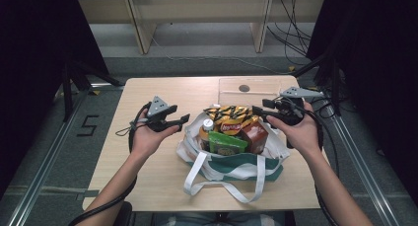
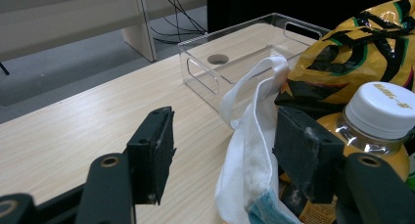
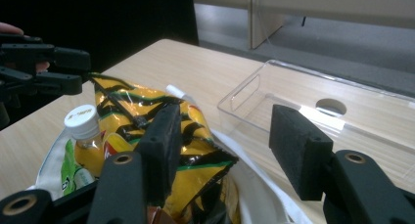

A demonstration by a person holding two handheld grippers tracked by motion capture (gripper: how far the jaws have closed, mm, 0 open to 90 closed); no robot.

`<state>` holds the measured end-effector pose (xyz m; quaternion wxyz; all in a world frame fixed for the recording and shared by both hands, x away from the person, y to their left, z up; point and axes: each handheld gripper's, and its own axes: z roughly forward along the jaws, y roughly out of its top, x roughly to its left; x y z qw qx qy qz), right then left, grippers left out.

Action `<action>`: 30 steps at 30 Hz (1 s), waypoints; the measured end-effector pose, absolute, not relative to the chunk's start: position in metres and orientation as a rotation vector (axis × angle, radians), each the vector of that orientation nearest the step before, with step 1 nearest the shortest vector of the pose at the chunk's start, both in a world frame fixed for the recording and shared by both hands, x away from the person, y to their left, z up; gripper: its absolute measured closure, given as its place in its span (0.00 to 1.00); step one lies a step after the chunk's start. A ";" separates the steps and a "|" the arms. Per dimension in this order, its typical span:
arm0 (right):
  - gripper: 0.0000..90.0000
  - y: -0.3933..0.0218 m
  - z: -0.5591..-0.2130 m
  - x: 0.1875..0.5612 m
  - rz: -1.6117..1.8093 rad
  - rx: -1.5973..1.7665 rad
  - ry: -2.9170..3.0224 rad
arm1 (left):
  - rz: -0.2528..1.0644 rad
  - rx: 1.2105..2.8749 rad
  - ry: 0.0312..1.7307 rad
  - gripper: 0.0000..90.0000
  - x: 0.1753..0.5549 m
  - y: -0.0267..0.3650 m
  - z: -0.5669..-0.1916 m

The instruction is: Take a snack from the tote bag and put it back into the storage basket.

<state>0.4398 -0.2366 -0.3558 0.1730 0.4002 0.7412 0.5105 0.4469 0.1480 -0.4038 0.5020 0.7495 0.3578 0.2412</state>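
Observation:
A white tote bag [image 1: 231, 164] with a green band stands on the wooden table [image 1: 148, 152]. It holds a yellow-and-black snack bag [image 1: 227, 111], a red snack bag [image 1: 255, 135], a green packet [image 1: 226, 143] and a white-capped bottle [image 1: 208, 124]. My left gripper [image 1: 183, 122] hovers at the bag's left rim, open. In the left gripper view, the white bag rim [image 2: 254, 136] lies loose between the jaws of my left gripper [image 2: 225, 145], and the bottle [image 2: 386, 111] is just right of them. My right gripper [image 1: 256, 111] is open at the bag's far right, over the yellow snack bag [image 3: 195, 150].
A clear plastic box [image 1: 249, 90] with cut-out handles sits empty at the table's back right, close behind the bag. The bag's long white handles [image 1: 217, 184] trail toward the table's front edge. Shelving legs and cables stand on the floor beyond the table.

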 end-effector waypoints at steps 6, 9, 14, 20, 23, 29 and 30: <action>0.52 -0.233 -0.361 0.446 1.413 1.146 2.179 | 0.577 1.811 0.860 0.44 0.449 0.148 -0.404; 0.52 -0.230 -0.364 0.448 1.417 1.157 2.185 | 0.581 1.806 0.868 0.44 0.448 0.148 -0.403; 0.55 -0.231 -0.366 0.452 1.391 1.144 2.225 | 0.578 1.811 0.860 0.44 0.448 0.146 -0.403; 0.66 -0.232 -0.369 0.456 1.396 1.148 2.289 | 0.575 1.821 0.856 0.44 0.448 0.144 -0.404; 0.72 -0.234 -0.370 0.457 1.364 1.116 2.303 | 0.575 1.821 0.858 0.44 0.448 0.144 -0.404; 0.83 -0.233 -0.371 0.457 1.372 1.124 2.329 | 0.575 1.824 0.856 0.44 0.448 0.143 -0.405; 0.85 -0.231 -0.371 0.456 1.391 1.141 2.329 | 0.576 1.825 0.856 0.44 0.448 0.143 -0.405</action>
